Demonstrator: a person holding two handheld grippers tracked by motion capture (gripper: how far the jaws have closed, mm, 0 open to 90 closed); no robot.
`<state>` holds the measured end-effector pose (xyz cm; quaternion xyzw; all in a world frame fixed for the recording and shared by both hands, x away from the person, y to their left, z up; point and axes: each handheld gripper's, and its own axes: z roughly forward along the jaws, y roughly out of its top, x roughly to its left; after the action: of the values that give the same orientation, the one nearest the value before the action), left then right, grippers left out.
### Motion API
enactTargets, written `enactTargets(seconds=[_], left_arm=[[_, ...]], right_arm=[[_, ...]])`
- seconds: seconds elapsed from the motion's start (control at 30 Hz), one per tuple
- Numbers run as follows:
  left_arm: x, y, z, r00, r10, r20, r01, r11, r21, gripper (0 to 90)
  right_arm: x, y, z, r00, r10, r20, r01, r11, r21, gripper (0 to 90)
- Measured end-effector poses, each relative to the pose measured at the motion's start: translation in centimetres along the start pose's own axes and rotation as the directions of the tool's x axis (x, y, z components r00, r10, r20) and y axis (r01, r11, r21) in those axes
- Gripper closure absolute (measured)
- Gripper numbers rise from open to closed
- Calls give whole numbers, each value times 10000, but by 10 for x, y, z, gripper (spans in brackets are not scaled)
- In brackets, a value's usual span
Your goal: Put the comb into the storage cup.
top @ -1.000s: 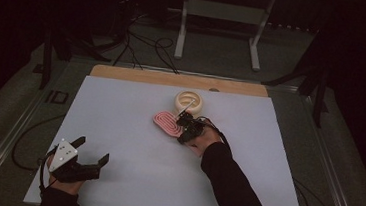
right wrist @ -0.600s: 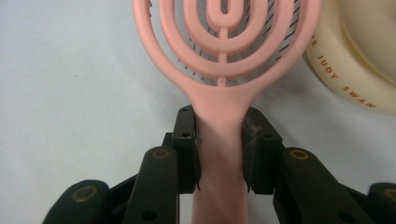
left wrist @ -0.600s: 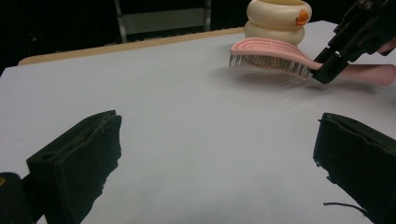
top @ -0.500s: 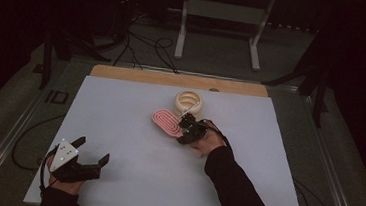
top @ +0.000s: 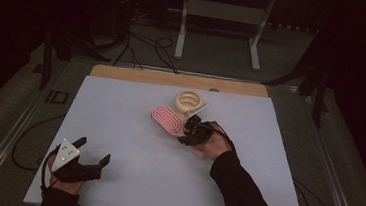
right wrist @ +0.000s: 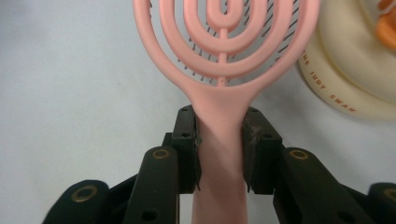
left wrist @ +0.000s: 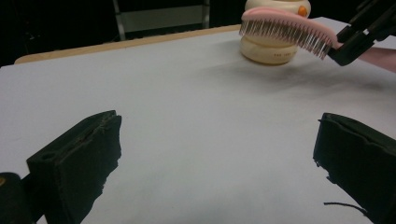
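Just past the middle of the bench, toward one o'clock, the right hand-held gripper pinches the handle of a pink brush. In the right gripper view the two black jaws press on either side of the handle, and the brush head of open concentric loops reaches away toward twelve o'clock, with dark bristles showing through the gaps. In the left gripper view the brush hangs clear of the bench, bristles pointing down, its head in front of a cream round tub. From above, the tub stands at about one o'clock from the brush head, close beside it; whether the two touch cannot be told. An orange bit sits on the tub in the right gripper view. The left hand-held gripper rests at the bench's seven o'clock corner, well apart from the brush, with its jaws spread wide and only bare bench between them. A dark sleeve comes in from the six o'clock edge behind the right gripper.
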<state>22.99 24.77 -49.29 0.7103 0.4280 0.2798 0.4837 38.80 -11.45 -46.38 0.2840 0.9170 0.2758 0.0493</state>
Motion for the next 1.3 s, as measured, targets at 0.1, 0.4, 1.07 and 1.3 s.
enactTargets(seconds=[0.1,0.4,1.07,1.3], left_arm=[[0,0,0,10000,3,-4,-3,10000,10,15],[-1,0,0,10000,24,-24,-24,10000,32,15],[-1,-1,2,10000,-2,-62,3,9999,165,15],[-1,-2,3,10000,26,-68,-24,9996,292,15]], right_arm=[[1,-3,-5,9998,-91,149,95,9997,-232,693],[5,-21,-17,9980,62,629,12,9932,-1166,694],[19,-52,-40,9907,336,1317,19,9655,-2604,694],[21,-67,-48,9861,685,1513,-182,9500,-3116,694]])
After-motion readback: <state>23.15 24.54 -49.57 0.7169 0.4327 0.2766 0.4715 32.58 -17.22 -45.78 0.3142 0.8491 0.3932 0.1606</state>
